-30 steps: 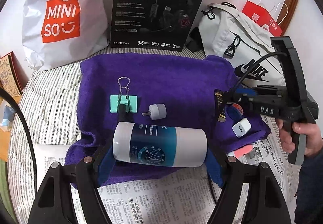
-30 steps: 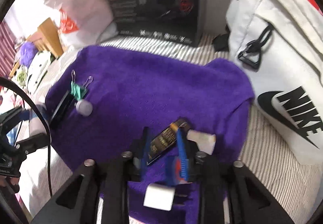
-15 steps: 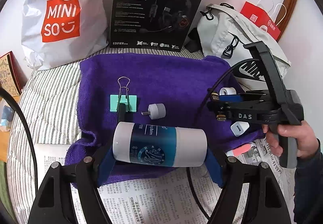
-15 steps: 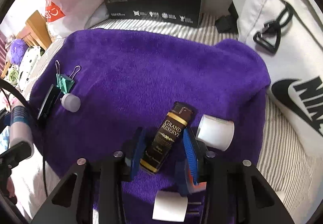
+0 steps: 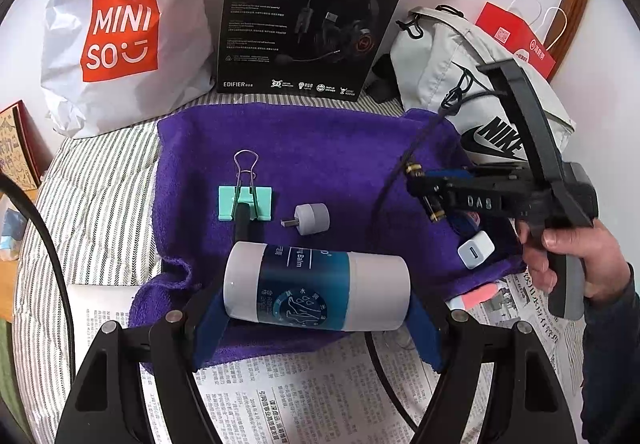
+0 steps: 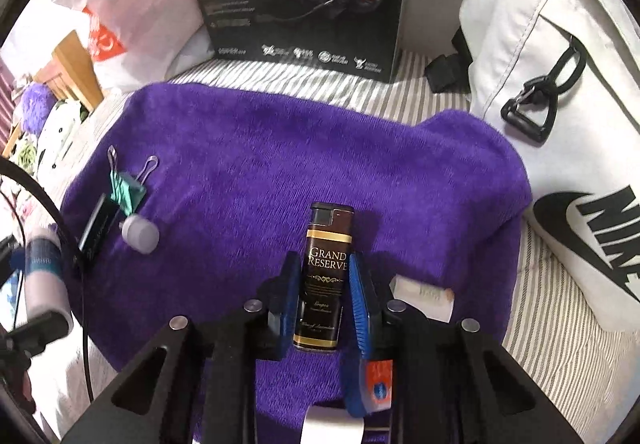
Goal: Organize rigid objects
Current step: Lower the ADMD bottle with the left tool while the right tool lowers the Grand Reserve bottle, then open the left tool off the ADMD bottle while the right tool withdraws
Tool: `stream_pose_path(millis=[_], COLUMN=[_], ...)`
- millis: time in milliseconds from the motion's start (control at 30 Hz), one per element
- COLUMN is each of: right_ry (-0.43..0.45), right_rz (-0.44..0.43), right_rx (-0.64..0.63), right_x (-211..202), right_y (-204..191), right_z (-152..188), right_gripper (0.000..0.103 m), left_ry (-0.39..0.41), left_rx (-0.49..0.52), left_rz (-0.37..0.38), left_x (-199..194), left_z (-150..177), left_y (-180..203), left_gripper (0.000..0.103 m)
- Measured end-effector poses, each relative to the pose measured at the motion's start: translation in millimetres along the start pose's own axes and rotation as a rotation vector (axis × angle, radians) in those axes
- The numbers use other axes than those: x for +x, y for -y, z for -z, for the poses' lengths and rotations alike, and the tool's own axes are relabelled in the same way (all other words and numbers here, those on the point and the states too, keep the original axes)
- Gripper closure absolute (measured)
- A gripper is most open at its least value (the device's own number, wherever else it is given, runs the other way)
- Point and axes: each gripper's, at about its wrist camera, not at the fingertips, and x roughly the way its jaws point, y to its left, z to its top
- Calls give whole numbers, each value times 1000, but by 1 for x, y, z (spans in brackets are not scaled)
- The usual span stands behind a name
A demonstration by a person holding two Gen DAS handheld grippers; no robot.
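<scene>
A striped bed (image 5: 96,188) is covered by a purple towel (image 5: 320,148), presumably spread as the sorting surface for the small hard items. At its twelve o'clock edge a black headset box (image 5: 312,16) is propped upright, with a white Miniso bag (image 5: 120,40) at ten o'clock and a white Nike bag (image 5: 472,92) at two o'clock. At six o'clock a balm bottle (image 5: 316,286) is gripped end to end by the left gripper (image 5: 316,324), its jaws spread wide to suit the bottle's length. Towards three o'clock a dark lighter (image 6: 326,280) is clasped lengthwise by the right gripper (image 6: 324,284), whose jaws have just been closing on its sides, apparently so it can be lifted. Near the centre a green binder clip (image 5: 245,202) and a small grey plug (image 5: 310,219) are laid side by side, likely already sorted. A white charger (image 5: 475,252) is left at four o'clock
</scene>
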Motion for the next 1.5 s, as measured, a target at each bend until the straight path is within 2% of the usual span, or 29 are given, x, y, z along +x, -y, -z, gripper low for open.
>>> stream_pose_path(millis=[200,333,433,567,667,867,1233,1500], right_ry=[-15,-9,-9,11,36,71,145,162], right_rz=[46,50,40,19,31,20,-10,-23], right_rx=[6,10,-4,-4,-20,-18,29,32], right_x=[12,16,12,-4,-18,-39,-88,-102], right_y=[4,5,4,6,7,13,33,35], right_z=[-11,-13,-10,2,12,30,73,90], right_gripper=[78,78,74,72,65,65,62,60], left_ry=[-4,-6,-5,-9,-13,-33,-80,-108], left_rx=[-3,-8,-2,-15,-11,-14,16,42], left_rz=[-9,-15,-20,-28,-44,-73,-83,-173], left_x=[1,1,1,2,3,10,40,57], left_z=[-1,-2,-3,-3,-4,-8,-16,-16], left_y=[-3,-5,-5,-8,-10,-12,18,18], left_gripper=[27,27,27,27,27,27,27,27])
